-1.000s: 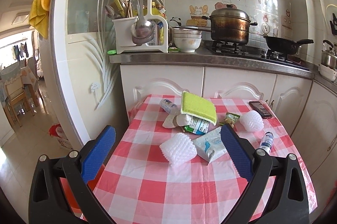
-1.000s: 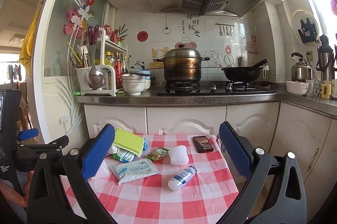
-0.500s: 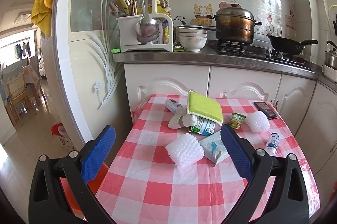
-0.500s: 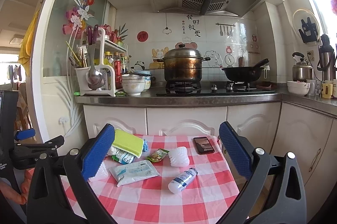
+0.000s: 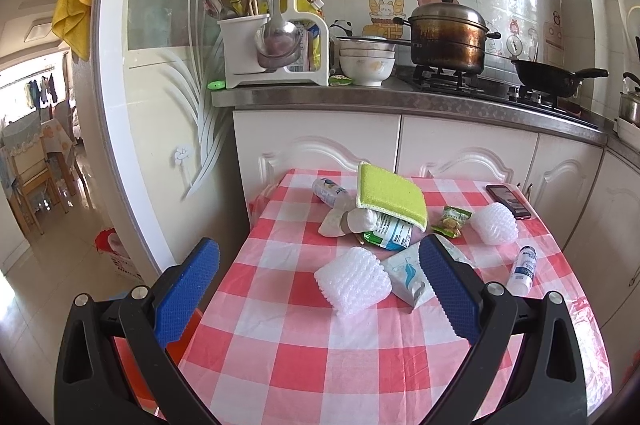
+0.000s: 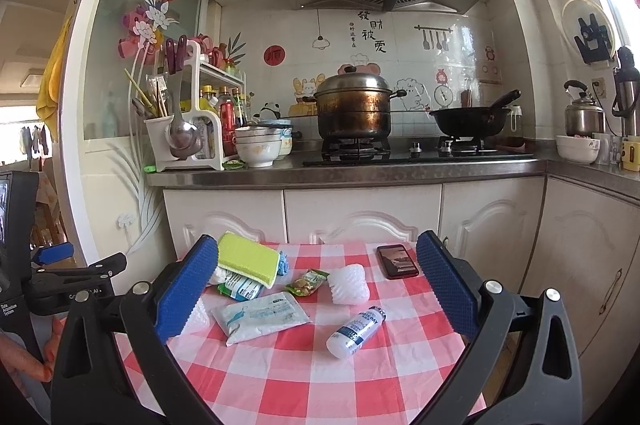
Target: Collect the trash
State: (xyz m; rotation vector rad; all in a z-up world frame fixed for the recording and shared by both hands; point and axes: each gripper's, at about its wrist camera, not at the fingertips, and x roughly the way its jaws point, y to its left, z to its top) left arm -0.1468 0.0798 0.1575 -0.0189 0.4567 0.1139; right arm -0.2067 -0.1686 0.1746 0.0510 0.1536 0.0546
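Trash lies on a red-checked table (image 5: 304,353): a white foam net (image 5: 353,280), a wet-wipe packet (image 5: 408,275), a green snack wrapper (image 5: 454,221), a second foam net (image 5: 493,230), a small white bottle (image 5: 524,268), a crumpled pile under a green sponge (image 5: 390,195). My left gripper (image 5: 316,289) is open and empty, above the table's near left side. My right gripper (image 6: 316,289) is open and empty, above the near edge. Its view shows the packet (image 6: 260,317), bottle (image 6: 354,331), foam net (image 6: 348,283) and wrapper (image 6: 307,281).
A phone (image 5: 509,200) lies at the table's far right corner. Behind the table are white cabinets (image 5: 460,149) and a counter with a pot (image 5: 448,35), wok (image 5: 548,77), bowls and a utensil rack (image 5: 272,37). A red bin (image 5: 110,245) stands on the floor at left.
The left gripper has drawn back and tilted up a little, so the table sits lower in its view. The right gripper has barely moved. Both stay open.
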